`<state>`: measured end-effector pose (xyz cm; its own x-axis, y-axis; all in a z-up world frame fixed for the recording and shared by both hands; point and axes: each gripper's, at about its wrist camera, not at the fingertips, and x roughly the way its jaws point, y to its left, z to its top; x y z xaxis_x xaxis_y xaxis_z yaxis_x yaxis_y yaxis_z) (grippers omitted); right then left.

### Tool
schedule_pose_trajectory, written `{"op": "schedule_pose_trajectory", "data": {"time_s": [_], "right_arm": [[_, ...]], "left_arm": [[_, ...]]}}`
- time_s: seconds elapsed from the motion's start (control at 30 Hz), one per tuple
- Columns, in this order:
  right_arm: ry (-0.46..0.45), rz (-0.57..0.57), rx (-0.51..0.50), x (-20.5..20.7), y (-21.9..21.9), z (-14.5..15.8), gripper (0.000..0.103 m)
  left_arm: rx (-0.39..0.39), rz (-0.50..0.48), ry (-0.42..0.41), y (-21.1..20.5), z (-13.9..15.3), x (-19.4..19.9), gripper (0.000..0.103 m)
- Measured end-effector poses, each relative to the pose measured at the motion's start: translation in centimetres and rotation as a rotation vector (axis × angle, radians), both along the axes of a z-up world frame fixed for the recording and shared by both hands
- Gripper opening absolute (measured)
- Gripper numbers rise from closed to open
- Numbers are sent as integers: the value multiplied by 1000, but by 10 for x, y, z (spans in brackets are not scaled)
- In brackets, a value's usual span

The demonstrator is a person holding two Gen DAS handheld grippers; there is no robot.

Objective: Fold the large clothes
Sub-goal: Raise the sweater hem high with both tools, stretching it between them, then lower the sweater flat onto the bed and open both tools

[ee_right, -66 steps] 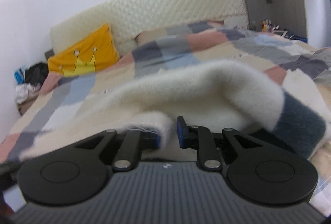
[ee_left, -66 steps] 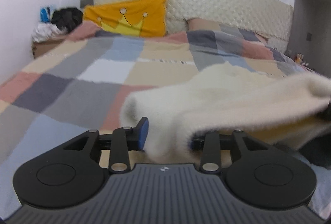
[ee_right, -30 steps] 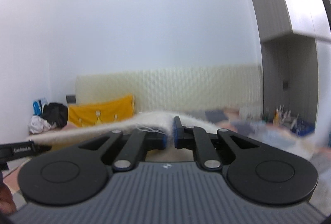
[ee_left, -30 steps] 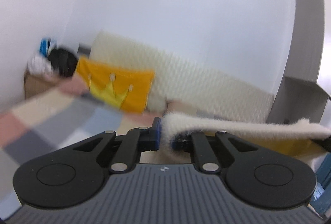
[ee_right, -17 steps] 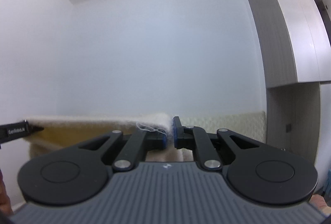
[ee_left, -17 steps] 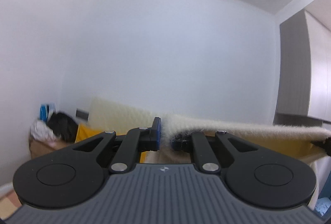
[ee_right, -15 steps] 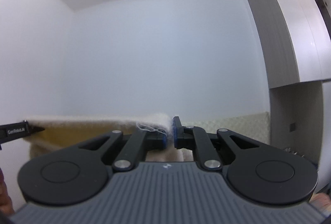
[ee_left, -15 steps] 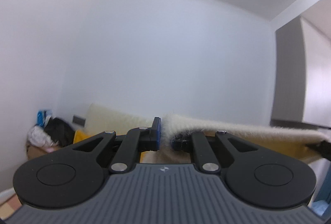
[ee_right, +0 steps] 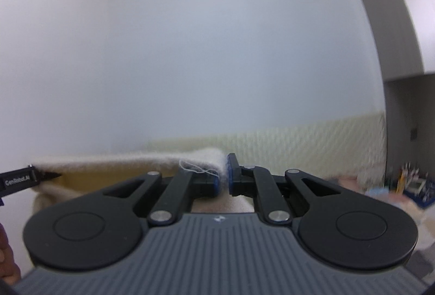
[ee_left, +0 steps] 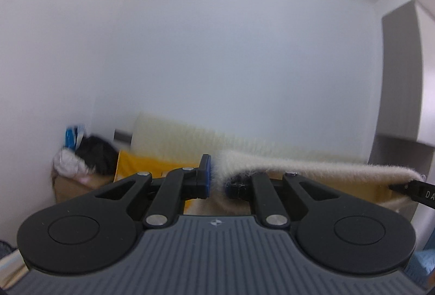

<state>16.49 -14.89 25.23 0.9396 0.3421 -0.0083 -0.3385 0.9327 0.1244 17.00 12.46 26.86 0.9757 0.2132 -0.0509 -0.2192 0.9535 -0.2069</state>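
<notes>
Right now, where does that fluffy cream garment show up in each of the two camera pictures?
Left wrist view: the cream garment runs from the middle jaws rightward to the other tool at the right edge.
Right wrist view: the cream garment runs from the middle jaws leftward to the other tool at the left edge.
Shared landmark: the quilted headboard behind it.

Both grippers raised off the bed since earliest frames: left gripper [ee_left: 216,180] and right gripper [ee_right: 223,175] now carry the cream garment [ee_left: 312,168] stretched between them at headboard [ee_right: 299,142] height; checked quilt gone from view, apparently below frame.
</notes>
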Motion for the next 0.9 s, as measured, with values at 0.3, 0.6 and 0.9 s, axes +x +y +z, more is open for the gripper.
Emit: {"op": "schedule_pose_trajectory", "data": {"time_s": [0.3, 0.6, 0.9], "right_arm": [[249, 8, 17, 180, 58, -108, 10], [307, -68, -174, 323, 137, -250, 10], [460, -68, -212, 407, 159, -412, 10]], "left_arm": [[-138, -18, 204, 86, -140, 171, 12], [-104, -3, 410, 144, -353, 375, 13], [-82, -111, 568, 183, -523, 462, 22]]}}
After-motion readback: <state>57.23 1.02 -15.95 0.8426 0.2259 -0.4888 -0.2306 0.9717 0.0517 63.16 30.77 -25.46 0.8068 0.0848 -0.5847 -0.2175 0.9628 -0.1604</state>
